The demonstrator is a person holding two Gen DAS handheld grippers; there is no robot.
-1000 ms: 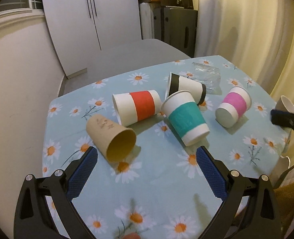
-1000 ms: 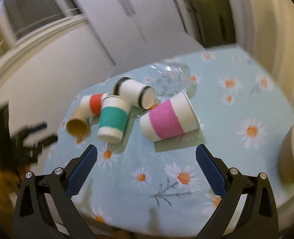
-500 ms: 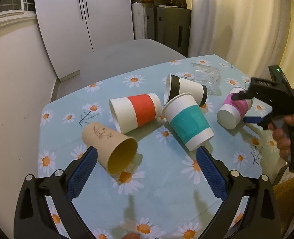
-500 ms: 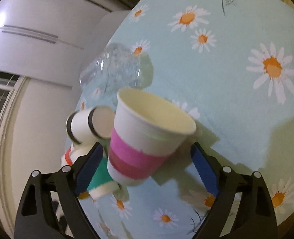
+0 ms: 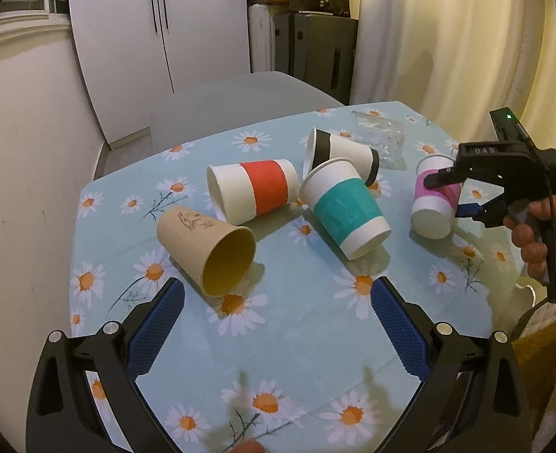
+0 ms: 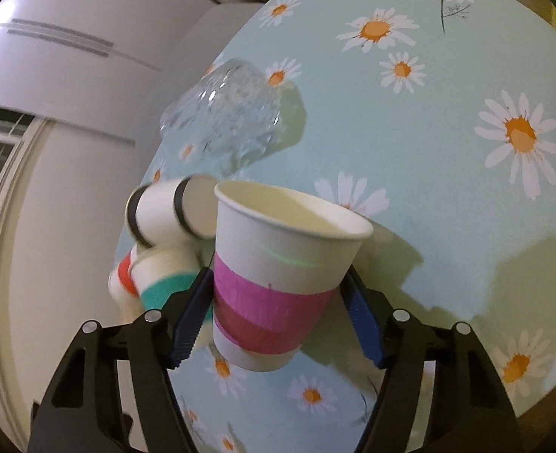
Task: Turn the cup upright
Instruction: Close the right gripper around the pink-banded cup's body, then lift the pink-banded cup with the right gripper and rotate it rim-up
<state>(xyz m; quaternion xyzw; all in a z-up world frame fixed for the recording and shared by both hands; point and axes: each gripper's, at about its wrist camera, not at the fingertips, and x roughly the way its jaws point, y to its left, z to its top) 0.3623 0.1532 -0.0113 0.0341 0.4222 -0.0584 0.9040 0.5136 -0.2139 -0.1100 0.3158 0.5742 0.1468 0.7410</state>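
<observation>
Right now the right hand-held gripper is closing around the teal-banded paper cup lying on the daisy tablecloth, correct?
Wrong cup. The right hand-held gripper is closing around the pink-banded white paper cup lying on the daisy tablecloth; the right wrist view shows it. The teal-banded paper cup lies untouched.

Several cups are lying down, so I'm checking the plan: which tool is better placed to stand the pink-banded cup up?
Right. The right tool brackets the pink-banded cup, whereas the left tool hangs open, away from it.
</observation>
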